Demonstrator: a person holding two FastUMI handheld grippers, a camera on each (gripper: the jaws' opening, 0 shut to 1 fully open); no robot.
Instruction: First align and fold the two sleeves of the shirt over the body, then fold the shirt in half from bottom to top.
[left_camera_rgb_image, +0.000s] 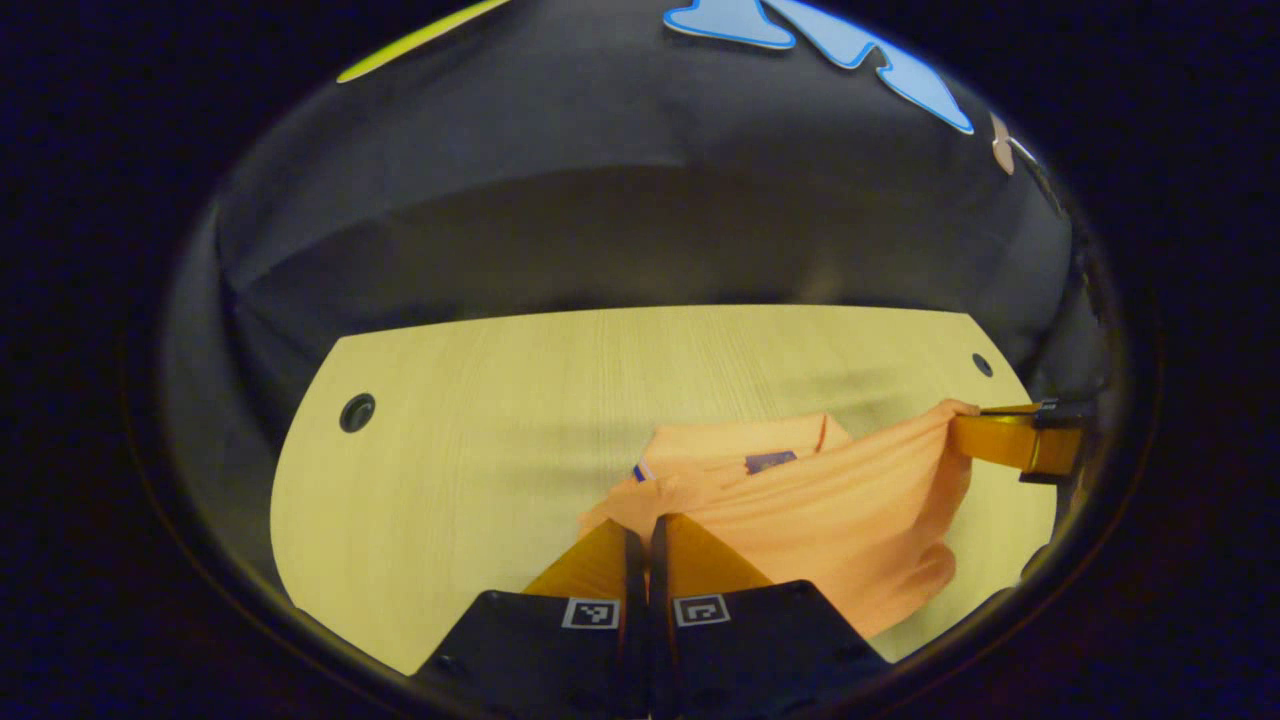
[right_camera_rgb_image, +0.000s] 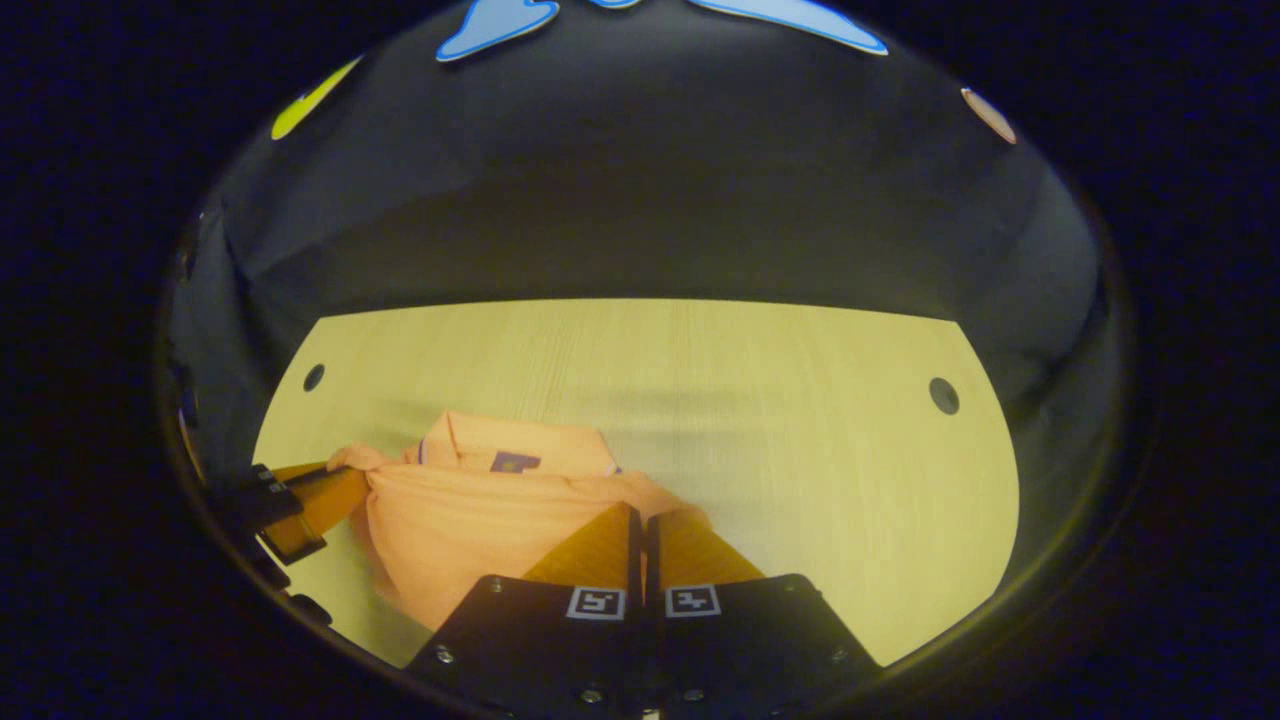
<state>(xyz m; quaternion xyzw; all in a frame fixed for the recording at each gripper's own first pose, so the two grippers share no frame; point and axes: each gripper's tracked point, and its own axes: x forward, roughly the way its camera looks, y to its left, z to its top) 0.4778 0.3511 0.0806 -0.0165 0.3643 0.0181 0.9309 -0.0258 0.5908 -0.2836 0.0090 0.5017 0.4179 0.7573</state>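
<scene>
orange shirt (left_camera_rgb_image: 840, 510) hangs stretched above the wooden table (left_camera_rgb_image: 450, 470). left gripper (left_camera_rgb_image: 647, 530) and right gripper (right_camera_rgb_image: 642, 520) each pinch an opposite edge, fingers closed on cloth.

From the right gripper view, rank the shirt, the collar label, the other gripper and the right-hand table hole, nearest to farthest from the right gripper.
1. Shirt: pinched in the right gripper.
2. Collar label: just ahead, left.
3. Left gripper: far left, on the shirt's opposite corner.
4. Table hole: far right.

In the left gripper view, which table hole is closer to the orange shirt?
The small dark hole at far right, just above the right gripper pinching the orange shirt; the other hole sits far left.
</scene>
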